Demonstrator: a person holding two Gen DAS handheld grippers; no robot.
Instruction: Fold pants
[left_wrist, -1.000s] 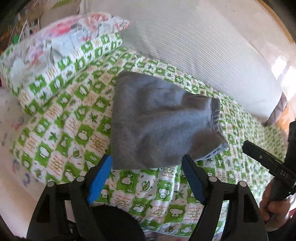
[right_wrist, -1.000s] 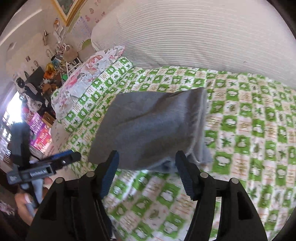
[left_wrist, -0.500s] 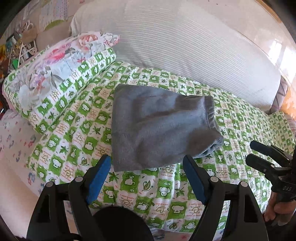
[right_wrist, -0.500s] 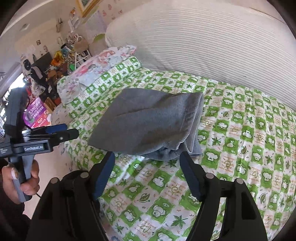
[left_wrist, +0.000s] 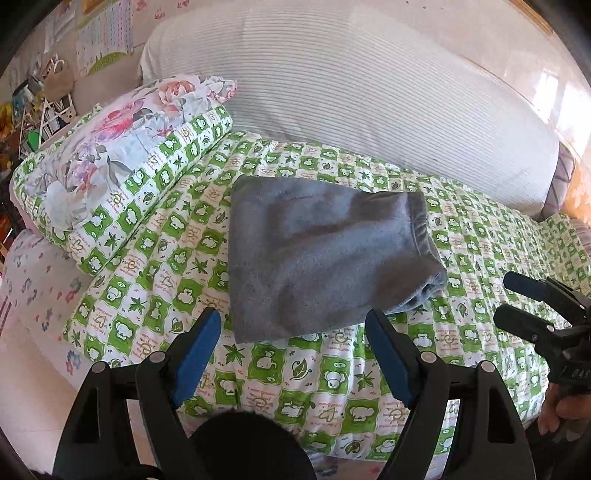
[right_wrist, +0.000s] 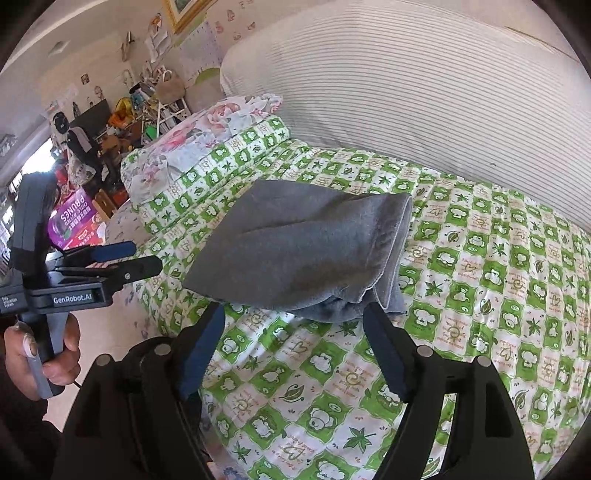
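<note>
Both tools, my left tool (left_wrist: 293, 345) and right tool (right_wrist: 293, 341), hang released near the soft, limp grey pants (left_wrist: 325, 254), folded mid-bed on the green quilt (left_wrist: 480, 236); I'd pinch the thick waistband edge.

You have one pair of folded grey pants (left_wrist: 325, 258) on one green-checked quilt (left_wrist: 332, 369). One rolled bundle of bedding (left_wrist: 122, 162) lies at its left end, and one large striped cushion (left_wrist: 369, 92) sits behind. You hold two grippers, left gripper (left_wrist: 295, 328) and right gripper (right_wrist: 295, 317), each with two blue-padded fingers spread apart.
</note>
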